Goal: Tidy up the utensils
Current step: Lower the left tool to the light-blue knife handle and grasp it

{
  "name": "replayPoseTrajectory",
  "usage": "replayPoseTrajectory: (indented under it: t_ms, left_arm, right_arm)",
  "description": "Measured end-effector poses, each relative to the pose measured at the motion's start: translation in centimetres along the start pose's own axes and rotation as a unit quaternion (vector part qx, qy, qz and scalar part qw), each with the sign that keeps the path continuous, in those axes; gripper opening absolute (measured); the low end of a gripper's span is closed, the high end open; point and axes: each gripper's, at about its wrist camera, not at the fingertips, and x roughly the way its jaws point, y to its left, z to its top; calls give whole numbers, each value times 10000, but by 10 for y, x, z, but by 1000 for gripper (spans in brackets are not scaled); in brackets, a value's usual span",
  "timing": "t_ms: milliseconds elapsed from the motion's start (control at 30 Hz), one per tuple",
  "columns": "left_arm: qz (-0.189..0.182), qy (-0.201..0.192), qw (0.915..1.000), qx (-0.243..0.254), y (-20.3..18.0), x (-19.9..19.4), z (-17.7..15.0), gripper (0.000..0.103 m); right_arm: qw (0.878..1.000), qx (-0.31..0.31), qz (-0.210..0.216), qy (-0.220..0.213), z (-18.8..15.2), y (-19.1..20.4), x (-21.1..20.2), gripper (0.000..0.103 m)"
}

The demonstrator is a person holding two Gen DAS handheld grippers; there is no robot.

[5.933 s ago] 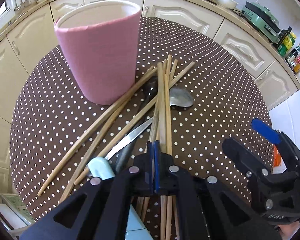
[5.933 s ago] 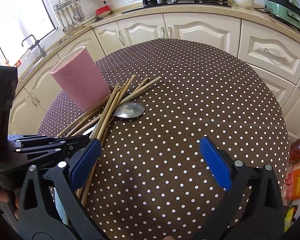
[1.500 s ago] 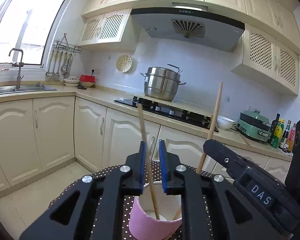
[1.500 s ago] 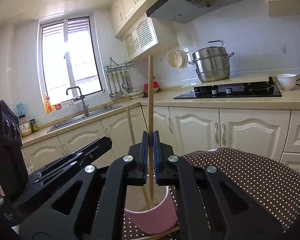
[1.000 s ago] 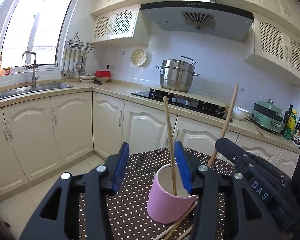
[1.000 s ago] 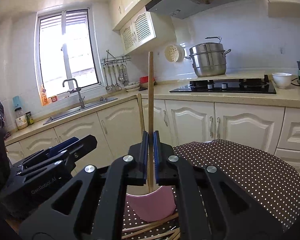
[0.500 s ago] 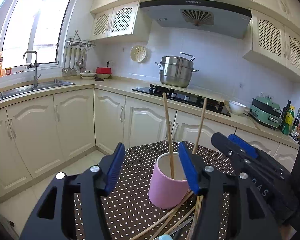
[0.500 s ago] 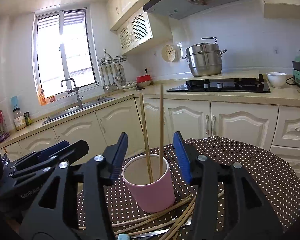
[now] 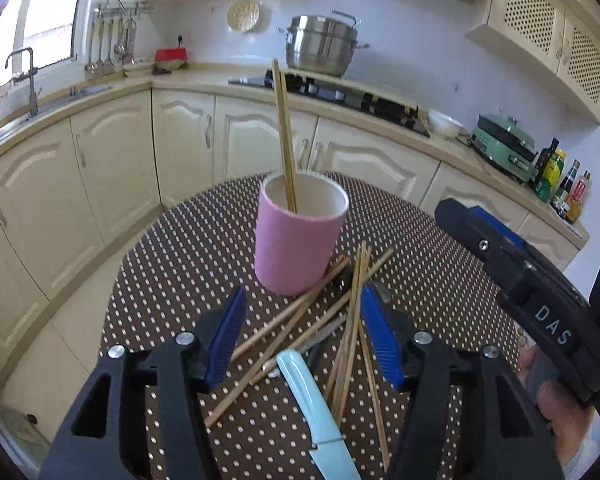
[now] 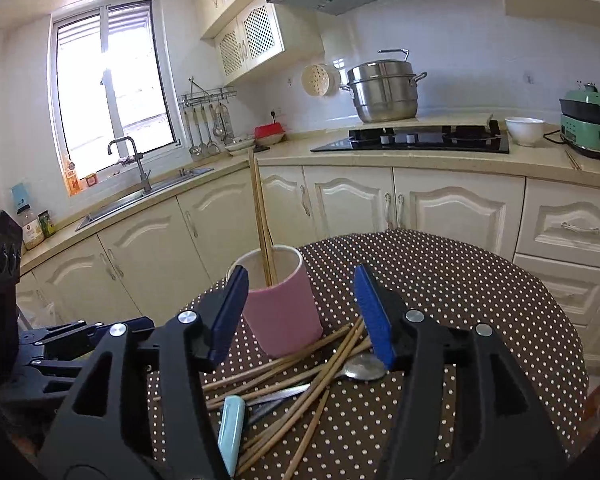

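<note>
Both your left tongs (image 9: 302,336) and right tongs (image 10: 300,312) are opening with nothing gripped. The pink cup (image 9: 298,244) stands just ahead of them, two chopsticks (image 9: 285,136) upright inside. Lower onto one loose chopstick (image 9: 354,320) from the pile beneath the tongs, avoiding the blue-handled knife (image 9: 316,408) and spoon (image 10: 364,368).

The lower ends of the two chopsticks (image 9: 285,136) in the pink cup (image 9: 296,240) are hidden by its wall. The light blue knife handle (image 9: 320,416) is cut off at the lower edge. The spoon (image 10: 365,367), lower centre, is partly covered by loose chopsticks (image 10: 300,400).
</note>
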Motion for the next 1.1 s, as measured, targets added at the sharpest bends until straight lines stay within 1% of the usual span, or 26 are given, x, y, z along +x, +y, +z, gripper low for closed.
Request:
replayPoseTrajectory:
  t_ms: [100, 200, 300, 367, 567, 667, 733, 767, 800, 833, 867, 1100]
  left_arm:
    - [-12, 619, 9980, -89, 0, 19, -16, 59]
    - [64, 1165, 9929, -225, 2, 37, -30, 59]
    - [39, 1550, 9873, -344, 3, 50, -40, 59]
    - [62, 1689, 9849, -363, 3, 56, -46, 59]
    - [122, 1856, 9816, -441, 1, 69, -59, 59]
    - [137, 1863, 9813, -458, 1, 74, -61, 58]
    - [195, 1818, 9822, -432, -1, 76, -65, 49]
    - [206, 1818, 9821, -442, -1, 77, -66, 40]
    - [171, 1821, 9820, -472, 0, 77, -67, 35]
    - [123, 1826, 9819, -496, 0, 77, -66, 32]
    - [72, 1826, 9818, -516, 1, 76, -65, 27]
    - [-52, 1632, 9847, -603, 7, 69, -61, 24]
  right_arm:
    - [9994, 89, -55, 336, -16, -8, 0, 59]
    - [9976, 193, -125, 648, -31, -17, 1, 60]
    - [9944, 352, -149, 981, -46, -28, 4, 61]
    - [9926, 396, -151, 1135, -54, -32, 5, 62]
    - [9870, 430, -141, 1540, -73, -36, 9, 63]
    - [9847, 433, -128, 1681, -78, -36, 12, 63]
    - [9837, 425, -130, 1745, -80, -37, 15, 63]
    - [9829, 421, -127, 1789, -80, -37, 17, 64]
    - [9824, 413, -123, 1815, -81, -37, 18, 64]
    - [9821, 400, -130, 1835, -82, -36, 18, 64]
    - [9815, 389, -138, 1868, -82, -36, 19, 64]
    - [9756, 223, -125, 2180, -86, -26, 28, 64]
